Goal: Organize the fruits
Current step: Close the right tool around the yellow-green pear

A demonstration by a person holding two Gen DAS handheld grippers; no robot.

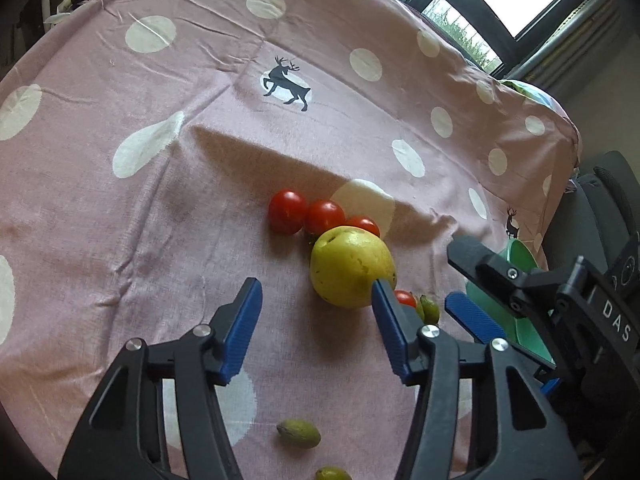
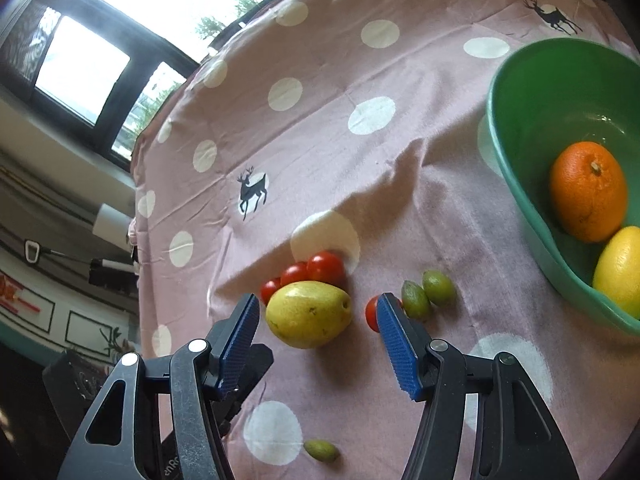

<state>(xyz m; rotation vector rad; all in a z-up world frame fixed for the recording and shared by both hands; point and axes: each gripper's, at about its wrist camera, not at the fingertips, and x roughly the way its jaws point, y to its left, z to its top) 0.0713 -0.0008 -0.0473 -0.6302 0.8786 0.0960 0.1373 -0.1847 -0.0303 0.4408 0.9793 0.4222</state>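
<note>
A pink polka-dot tablecloth (image 1: 168,220) printed with small dark deer covers the tabletop, and the fruit lies loose near the middle of it. A yellow-green pear (image 1: 352,266) rests on its side, with three cherry tomatoes (image 1: 287,211) in a row just behind it, toward the far edge by the window (image 2: 84,64). A fourth cherry tomato (image 2: 372,312) sits just beside the pear on the bowl's side, next to two small green olive-like fruits (image 2: 428,298) that touch each other. Another small green fruit (image 1: 299,433) lies alone closer to the near edge.

The left gripper (image 1: 316,300) hangs over the cloth just in front of the pear, its blue pads partly apart and gripping nothing; the pear lies past one fingertip, not between them. The right gripper (image 2: 316,312) also stands half open and empty, with the pear seen in the gap between its fingers.

A green bowl (image 2: 516,152) near the tabletop's right edge holds an orange (image 2: 587,191) and a lemon (image 2: 620,268), touching each other.
</note>
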